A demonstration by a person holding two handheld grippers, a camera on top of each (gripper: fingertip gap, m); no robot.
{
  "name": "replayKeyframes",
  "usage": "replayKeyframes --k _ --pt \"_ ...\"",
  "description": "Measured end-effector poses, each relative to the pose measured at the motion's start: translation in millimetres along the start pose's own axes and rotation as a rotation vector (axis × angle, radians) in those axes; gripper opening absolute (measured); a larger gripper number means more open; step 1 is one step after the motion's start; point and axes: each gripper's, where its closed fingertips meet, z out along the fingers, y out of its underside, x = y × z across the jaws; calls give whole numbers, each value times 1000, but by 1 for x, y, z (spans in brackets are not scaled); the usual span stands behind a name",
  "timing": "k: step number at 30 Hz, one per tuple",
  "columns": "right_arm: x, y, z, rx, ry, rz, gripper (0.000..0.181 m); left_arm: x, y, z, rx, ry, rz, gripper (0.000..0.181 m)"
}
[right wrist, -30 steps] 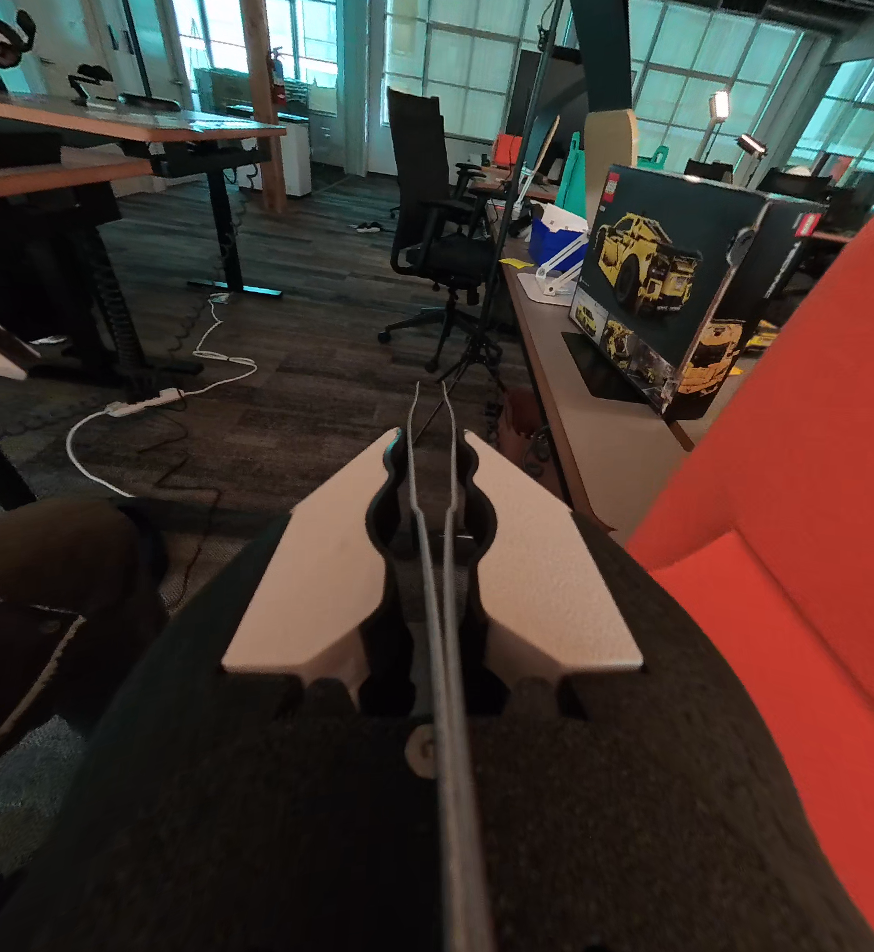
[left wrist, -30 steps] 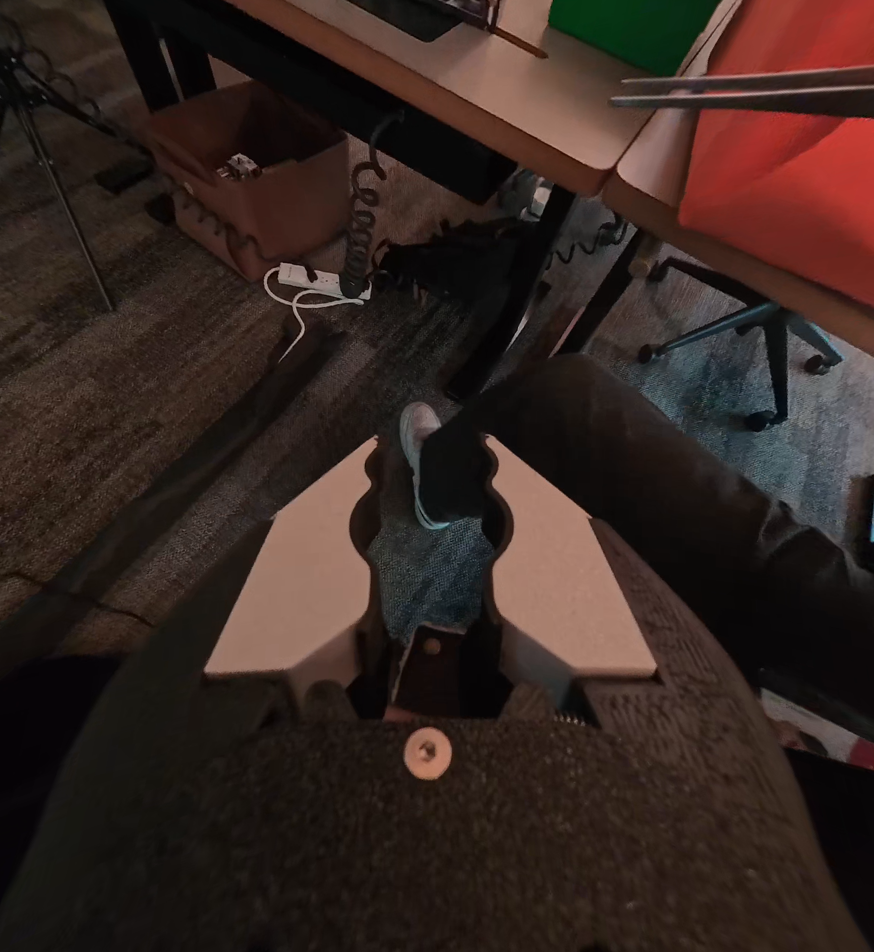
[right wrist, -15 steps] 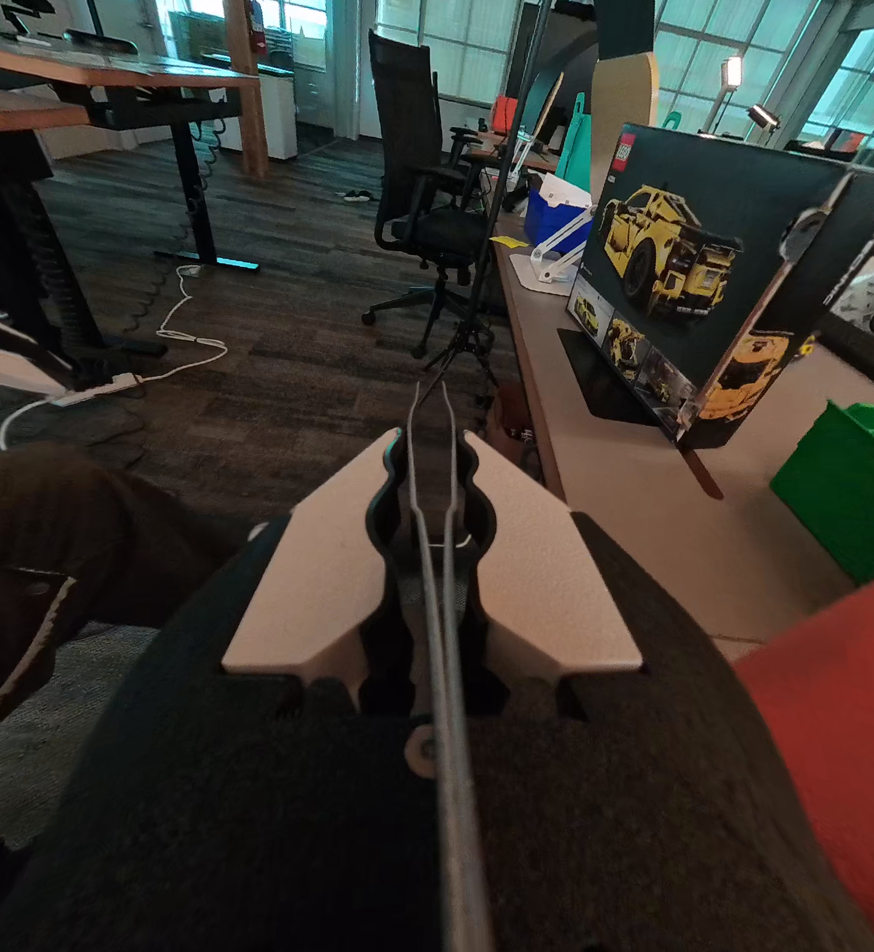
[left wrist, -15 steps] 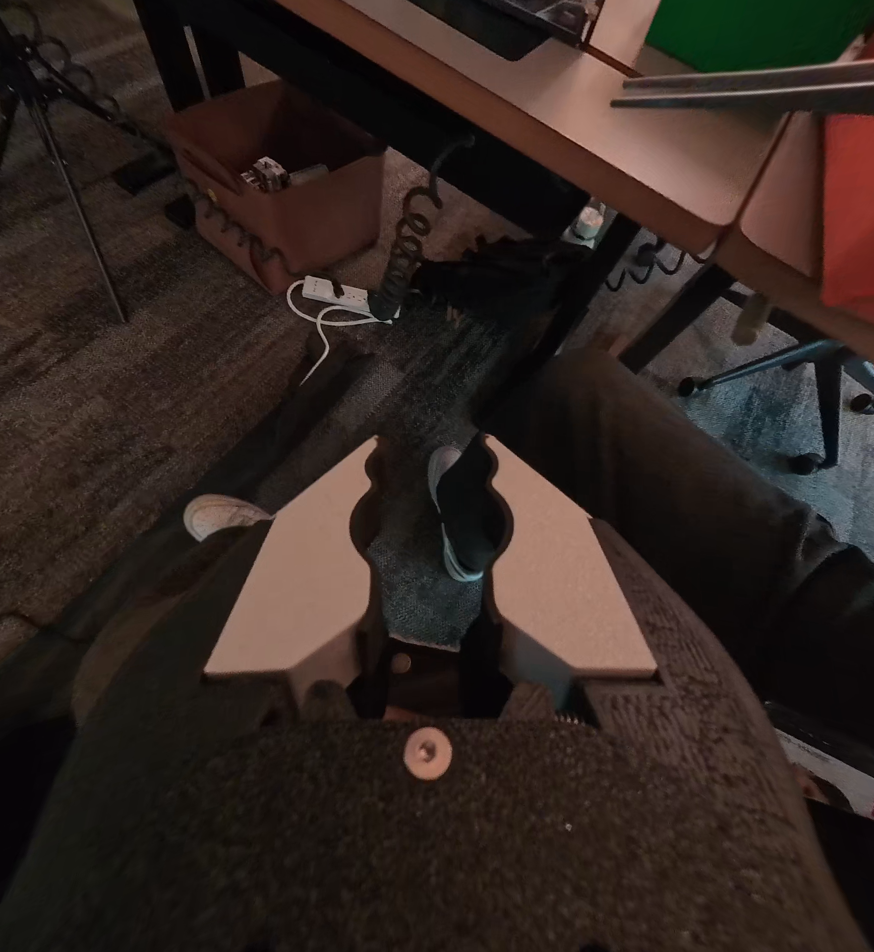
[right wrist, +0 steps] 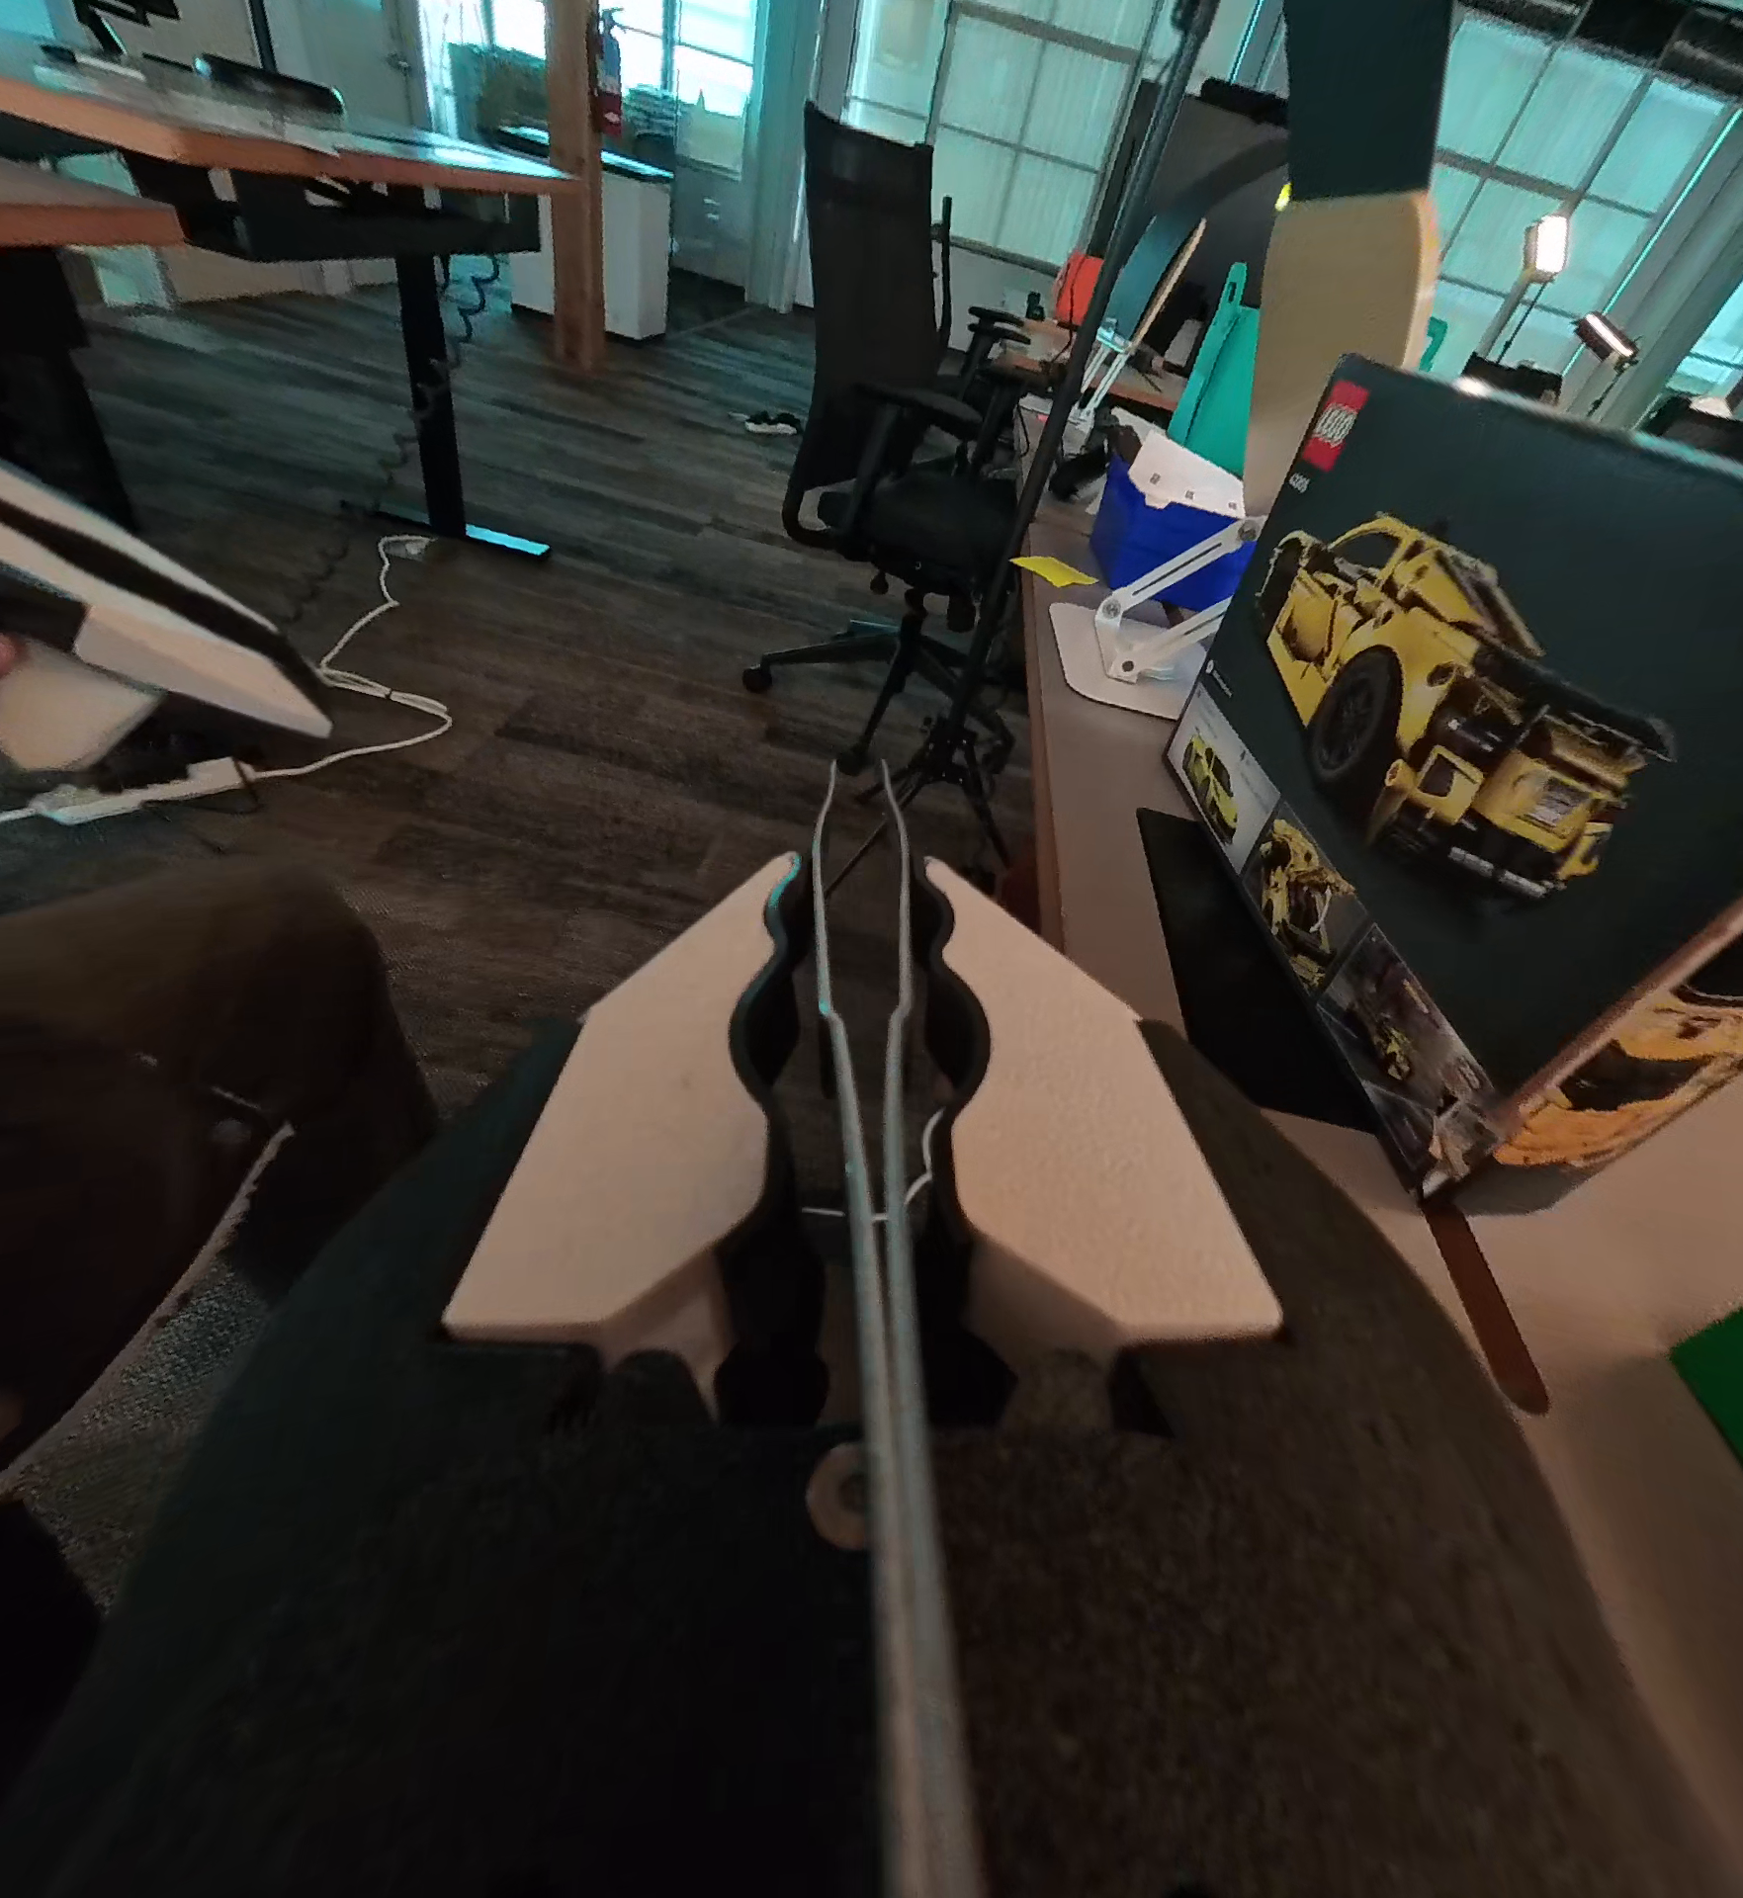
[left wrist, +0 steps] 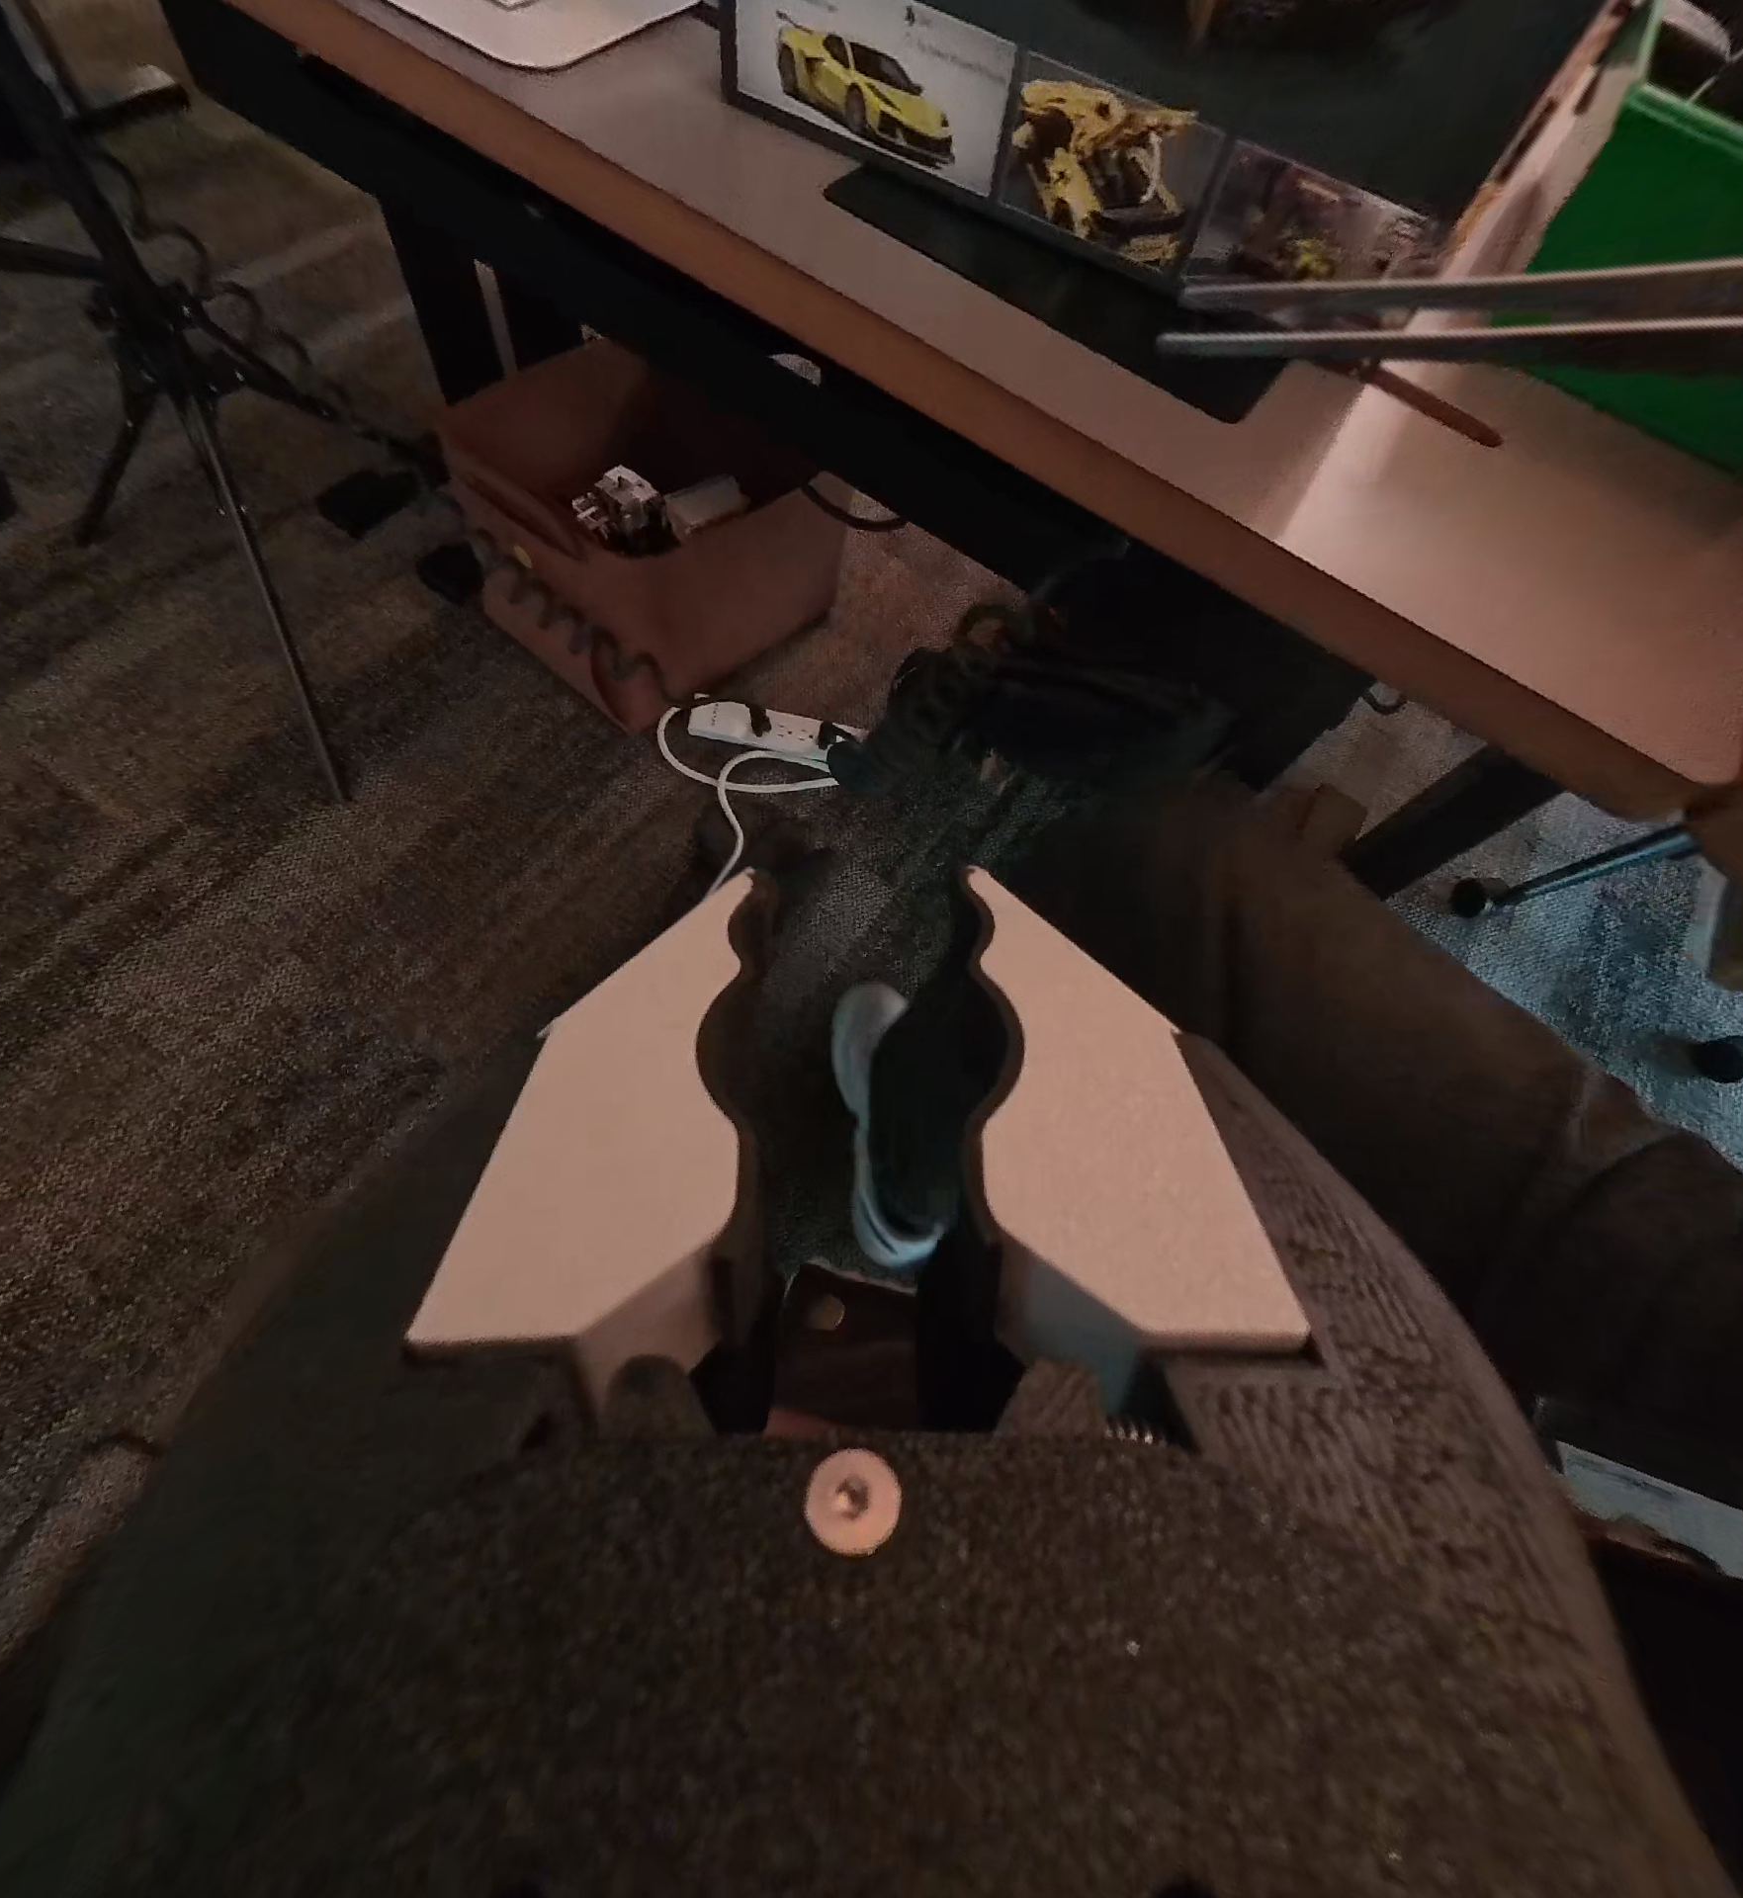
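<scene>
My left gripper [left wrist: 859, 883] is open and empty. It points down at the carpet, over a person's dark trouser leg [left wrist: 1411, 1078] and a dark shoe with a white sole [left wrist: 887, 1120]. My right gripper [right wrist: 862, 873] is shut on long metal tweezers [right wrist: 882, 1335], whose two tips stick out ahead, slightly apart. The tweezers also show in the left wrist view [left wrist: 1463, 308], reaching in from the right over the table [left wrist: 1052, 390]. The left gripper shows at the far left of the right wrist view [right wrist: 127, 657].
A dark toy box with a yellow car picture [right wrist: 1463, 719] stands on the table [right wrist: 1103, 801], beside a green bin [left wrist: 1689, 308]. Under the table are a cardboard box [left wrist: 641, 575] and a white power strip [left wrist: 764, 724]. A tripod [left wrist: 199, 411] and an office chair [right wrist: 887, 462] stand nearby. About 25 centimetres separates my left fingertips from my right.
Both views have swung away from the red cloth, which is gone from view. The toy box and green bin now show in the left wrist view. The tweezers stay gripped.
</scene>
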Motion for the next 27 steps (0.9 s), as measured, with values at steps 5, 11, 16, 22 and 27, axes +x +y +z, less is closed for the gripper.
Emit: replayKeyframes --k 5,11,16,22,27 --pt "27 7 52 -30 9 -29 17 -32 -25 43 -16 -8 5 35" --pt "50 15 128 -55 38 -43 18 -71 -50 81 -16 7 -19 35" --pt "57 6 209 -39 75 -129 17 -104 -71 99 -13 20 -32 35" --pt "60 -17 346 2 91 -201 17 -146 -60 110 -49 -11 -37 35" --pt "74 -24 476 26 148 -267 17 -188 -62 98 -23 -83 -91 35"
